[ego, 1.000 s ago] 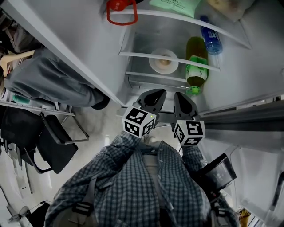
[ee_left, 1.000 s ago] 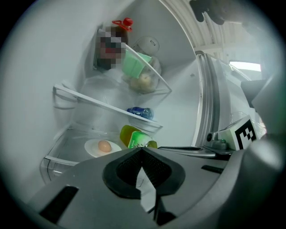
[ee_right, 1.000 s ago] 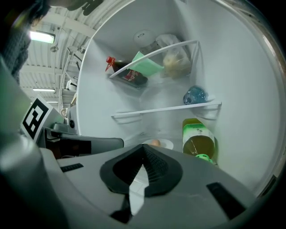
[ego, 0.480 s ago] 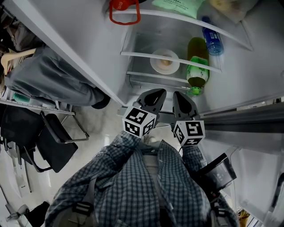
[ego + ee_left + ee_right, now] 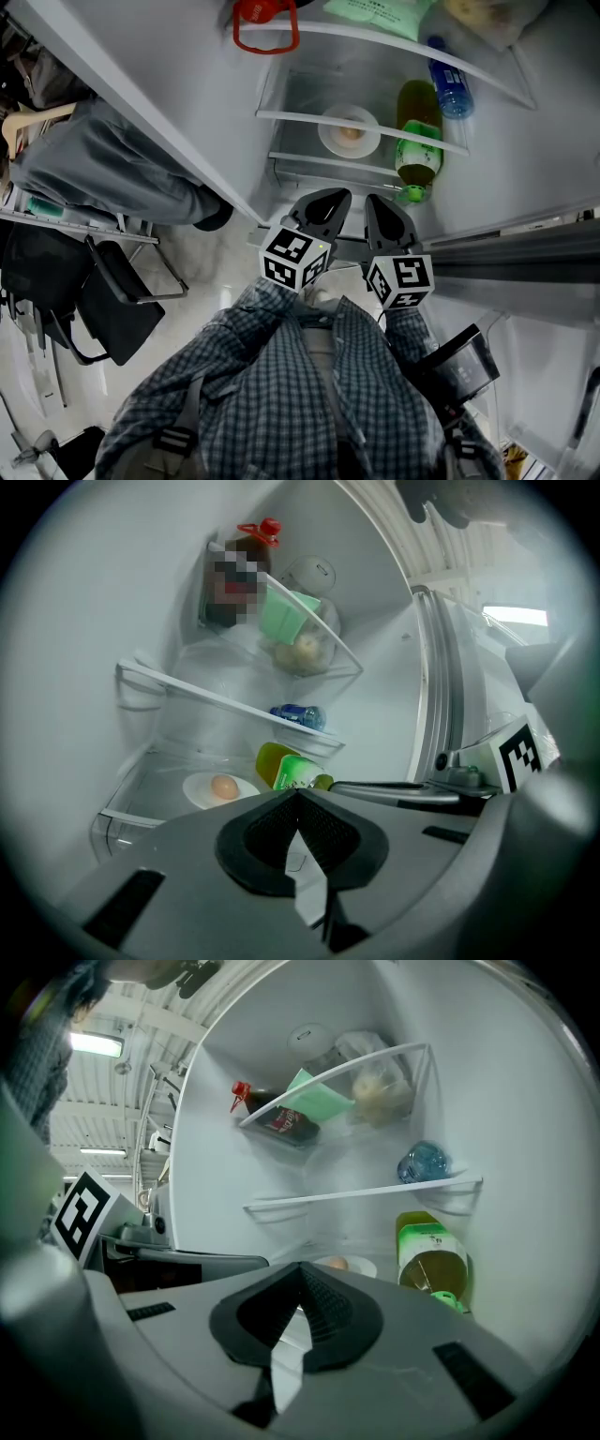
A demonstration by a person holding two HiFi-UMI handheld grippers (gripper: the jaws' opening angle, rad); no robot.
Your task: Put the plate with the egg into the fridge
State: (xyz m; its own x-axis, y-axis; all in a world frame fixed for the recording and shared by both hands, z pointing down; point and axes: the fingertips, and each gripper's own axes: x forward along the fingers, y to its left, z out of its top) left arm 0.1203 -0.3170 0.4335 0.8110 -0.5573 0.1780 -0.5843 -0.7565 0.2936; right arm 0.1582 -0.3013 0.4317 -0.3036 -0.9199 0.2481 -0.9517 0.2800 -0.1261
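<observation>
The white plate [image 5: 349, 130] with a brown egg [image 5: 350, 131] sits on a lower shelf inside the open fridge. The plate [image 5: 218, 789] and egg [image 5: 224, 786] show just beyond my left gripper's tips in the left gripper view; the plate's rim [image 5: 354, 1266] peeks over the jaws in the right gripper view. My left gripper [image 5: 330, 198] and right gripper [image 5: 378, 202] hang side by side in front of the fridge, below the plate, both shut with nothing between the jaws.
A green-labelled bottle [image 5: 416, 141] lies right of the plate, a blue-capped bottle [image 5: 444, 84] on the shelf above. A red-capped bottle [image 5: 260, 19] and a green packet [image 5: 375, 13] sit higher. The fridge door [image 5: 141, 103] stands open at left; a person's trousers [image 5: 103, 173] and black chairs [image 5: 112, 300] beyond.
</observation>
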